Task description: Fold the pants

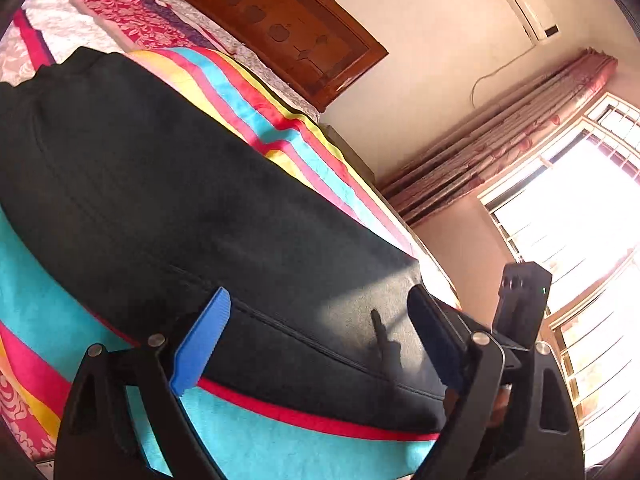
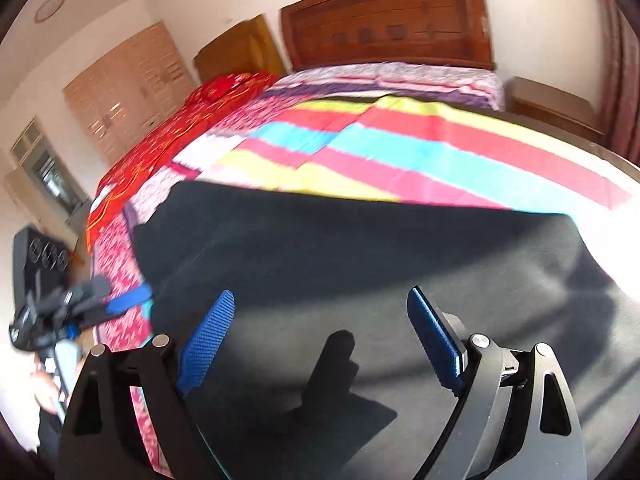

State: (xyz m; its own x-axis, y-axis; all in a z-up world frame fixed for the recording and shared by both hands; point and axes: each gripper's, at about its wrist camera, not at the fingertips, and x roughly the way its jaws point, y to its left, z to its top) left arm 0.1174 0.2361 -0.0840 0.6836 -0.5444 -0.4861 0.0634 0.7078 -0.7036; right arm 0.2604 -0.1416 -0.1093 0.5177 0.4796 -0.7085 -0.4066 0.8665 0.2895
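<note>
The black pants point(image 1: 168, 184) lie flat on the bed, spread over a striped bedspread point(image 1: 280, 136) of turquoise, pink, yellow and red bands; a stitched seam runs along the fabric near the lower edge in the left wrist view. In the right wrist view the pants point(image 2: 360, 264) fill the foreground, partly in sunlight and partly in shadow, though that picture is blurred and the garment's outline cannot be read with confidence. The left gripper point(image 1: 320, 332) hangs over one end of the pants with its blue-padded fingers point(image 1: 204, 340) spread wide and nothing between them. The right gripper point(image 2: 320, 332) is likewise spread wide above the dark cloth, holding nothing. The left gripper point(image 2: 120, 304) also appears at the left border of the right wrist view, beside the bed's edge. A red quilt point(image 2: 168, 136) lies along the far left side of the bed. A wooden headboard point(image 2: 388, 20) stands at the head, and a curtain point(image 1: 500, 136) hangs beside a bright window point(image 1: 572, 220).
</note>
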